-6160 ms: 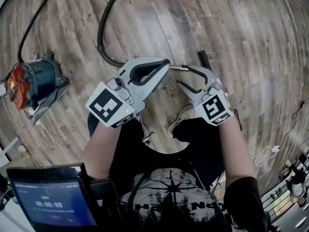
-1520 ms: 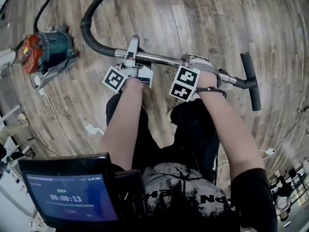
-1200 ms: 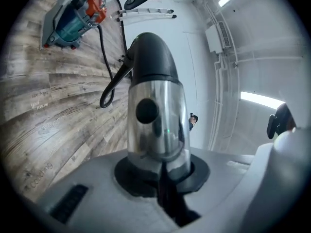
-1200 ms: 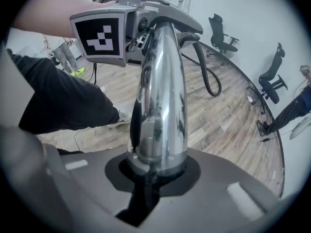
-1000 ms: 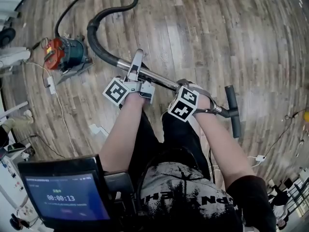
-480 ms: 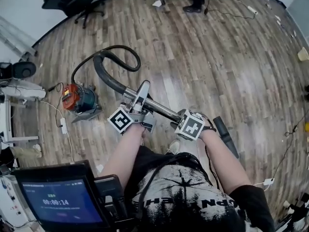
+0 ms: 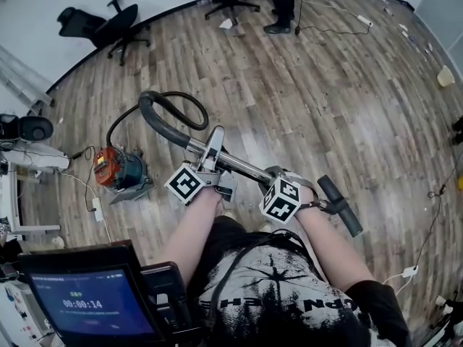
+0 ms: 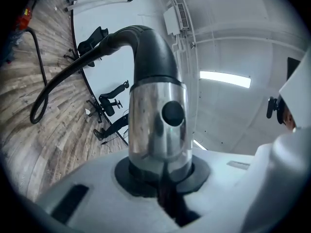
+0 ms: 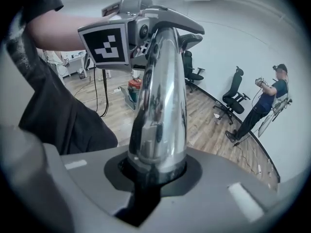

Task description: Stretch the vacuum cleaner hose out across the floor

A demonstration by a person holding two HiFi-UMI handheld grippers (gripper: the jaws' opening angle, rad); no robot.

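An orange and teal vacuum cleaner stands on the wood floor at the left. Its black hose loops beside it and joins a chrome wand that ends in a black nozzle. My left gripper is shut on the wand's hose end, where the hose curves away. Further down the wand, my right gripper has both pads against the tube. Its jaws have just been opening a little, with the tube still between them. The wand is held up off the floor.
Office chairs stand along the far wall, and a person's legs show at the top. Thin cables and a white power strip lie left of the vacuum, another cable at the right. A screen sits bottom left.
Both grippers have risen with the wand, so the floor looks farther away. The hose now curls in a loop beside the vacuum cleaner.
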